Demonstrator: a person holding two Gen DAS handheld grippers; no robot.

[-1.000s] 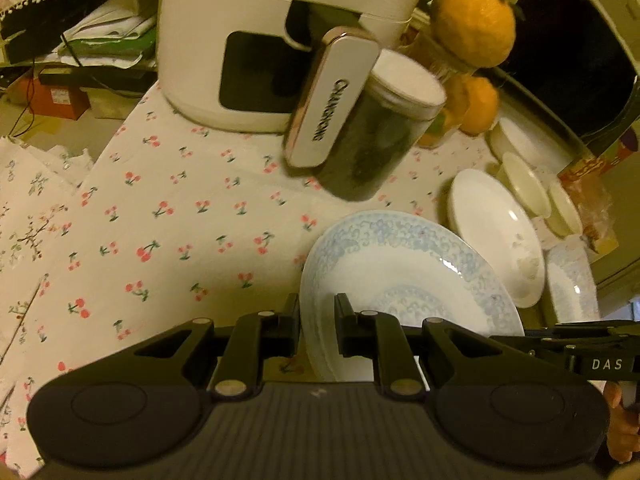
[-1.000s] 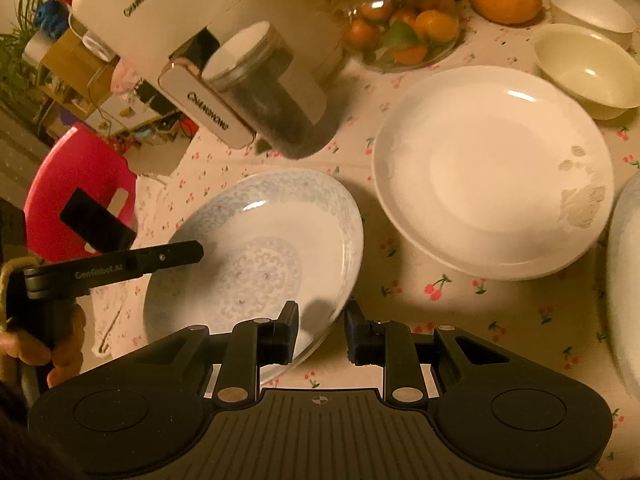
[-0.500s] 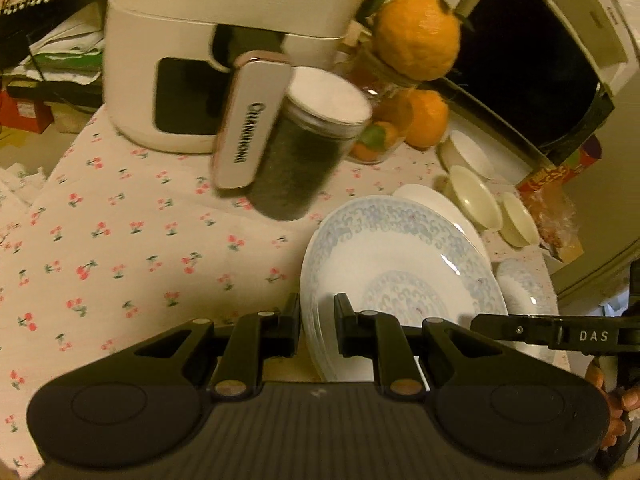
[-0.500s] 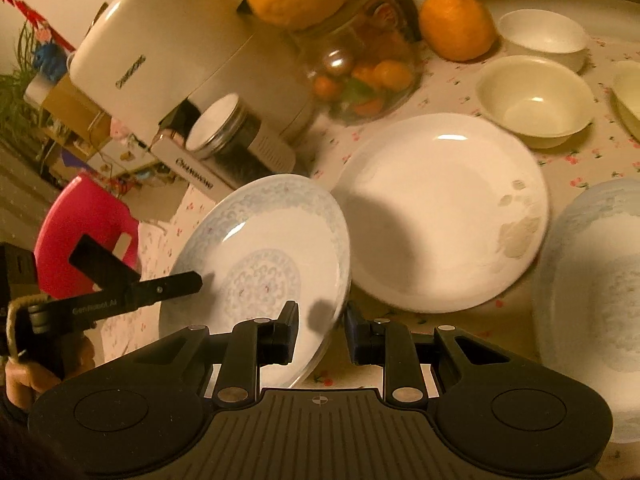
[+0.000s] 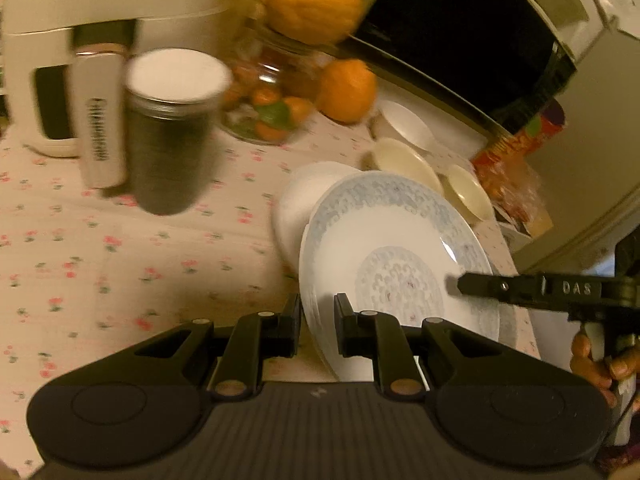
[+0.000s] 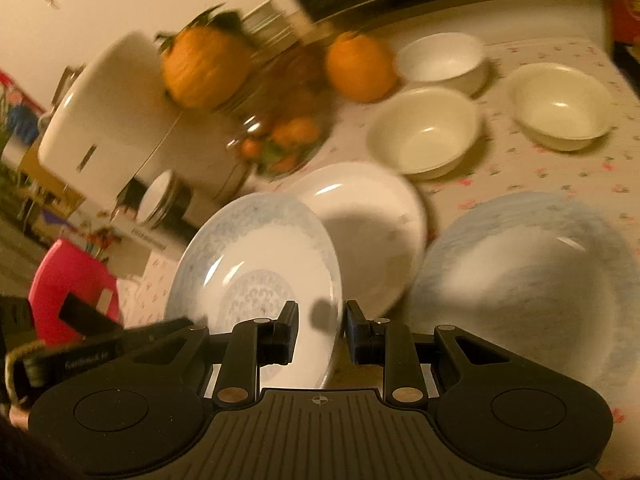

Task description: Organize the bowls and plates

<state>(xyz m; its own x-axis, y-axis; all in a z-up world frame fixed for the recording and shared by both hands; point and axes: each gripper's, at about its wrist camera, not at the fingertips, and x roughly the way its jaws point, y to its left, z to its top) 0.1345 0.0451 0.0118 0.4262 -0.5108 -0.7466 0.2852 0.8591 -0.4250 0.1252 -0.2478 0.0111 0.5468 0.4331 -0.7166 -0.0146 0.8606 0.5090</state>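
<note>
blue-patterned white plate, tilted

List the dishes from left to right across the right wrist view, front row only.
Held patterned plate → plain white plate → second blue-patterned plate.
</note>
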